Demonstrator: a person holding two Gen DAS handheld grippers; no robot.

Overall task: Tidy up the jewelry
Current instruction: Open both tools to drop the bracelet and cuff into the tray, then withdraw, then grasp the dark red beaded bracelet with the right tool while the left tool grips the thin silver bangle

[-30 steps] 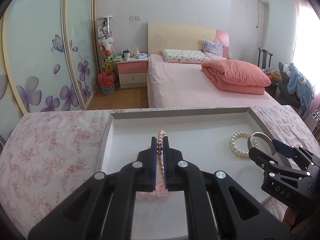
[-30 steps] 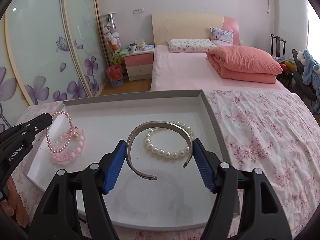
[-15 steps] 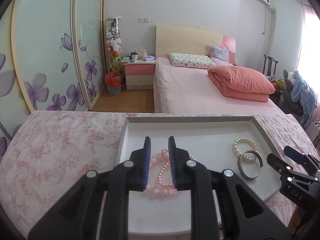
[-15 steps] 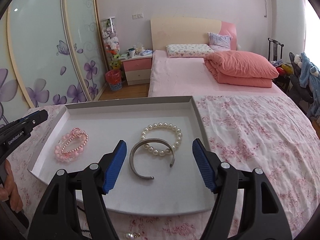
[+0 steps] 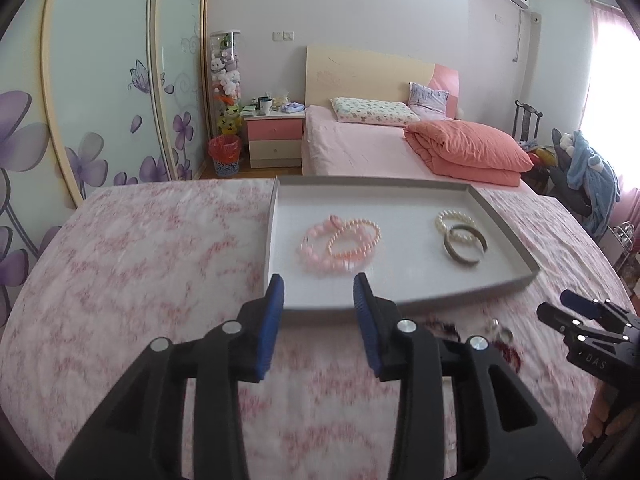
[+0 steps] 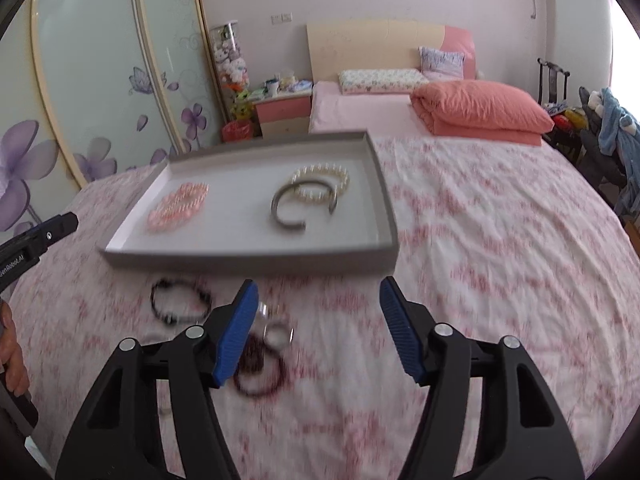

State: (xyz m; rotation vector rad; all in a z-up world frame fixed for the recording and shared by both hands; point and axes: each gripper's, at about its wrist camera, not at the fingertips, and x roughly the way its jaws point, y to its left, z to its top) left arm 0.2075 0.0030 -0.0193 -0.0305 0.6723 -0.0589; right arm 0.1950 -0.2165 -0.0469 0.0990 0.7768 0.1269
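Pink floral cloth is covering the table in a bedroom, and the grey tray is sitting on it with four pieces now lying inside. Both tools are backing away from the tray: the left gripper is hanging short of its near rim with jaws spread and holding nothing, and the right gripper is likewise standing wide and bare.

A second ago the left jaws were pinching the pink bead bracelets upright, and the silver bangle was sitting between the right jaws. Now the pink pair is resting flat in the left half of the tray, and the bangle is lying on the tray floor, overlapping the white pearl bracelet. So two placements seem finished.

Pulling back is also bringing new pieces into view on the cloth just in front of the tray: a black beaded bracelet, a dark red bracelet and a small ring. Those are probably next, though blur is hiding their detail.
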